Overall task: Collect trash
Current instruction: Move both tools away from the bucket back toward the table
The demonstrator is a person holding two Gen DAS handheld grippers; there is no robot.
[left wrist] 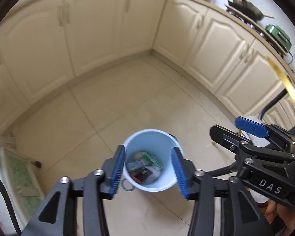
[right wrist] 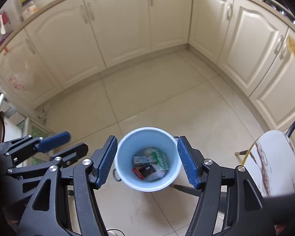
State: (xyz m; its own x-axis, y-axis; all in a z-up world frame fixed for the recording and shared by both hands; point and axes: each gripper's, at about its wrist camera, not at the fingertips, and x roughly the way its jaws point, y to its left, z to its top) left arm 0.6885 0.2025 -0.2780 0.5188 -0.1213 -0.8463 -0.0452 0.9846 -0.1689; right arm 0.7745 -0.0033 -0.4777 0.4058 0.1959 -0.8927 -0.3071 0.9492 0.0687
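Observation:
A pale blue bucket (left wrist: 168, 145) (right wrist: 125, 149) stands on the tiled floor below both grippers. Inside it lies trash (left wrist: 144, 167) (right wrist: 150, 164): green-and-white packets, a red and black wrapper, crumpled white bits. My left gripper (left wrist: 148, 172) hangs above the bucket's mouth, its blue pads apart and nothing between them. My right gripper (right wrist: 147, 162) also hovers over the bucket, open and empty. In the left wrist view the right gripper (left wrist: 234, 130) shows at the right edge. The left gripper (right wrist: 76, 143) appears at the left of the right wrist view.
Cream cabinet doors (left wrist: 100, 31) (right wrist: 116, 25) line two sides of the corner. A stove with a pan (left wrist: 243, 5) and a green pot (left wrist: 279, 36) sits on the right counter. A white marbled tabletop (right wrist: 273, 161) with dark legs stands at the right.

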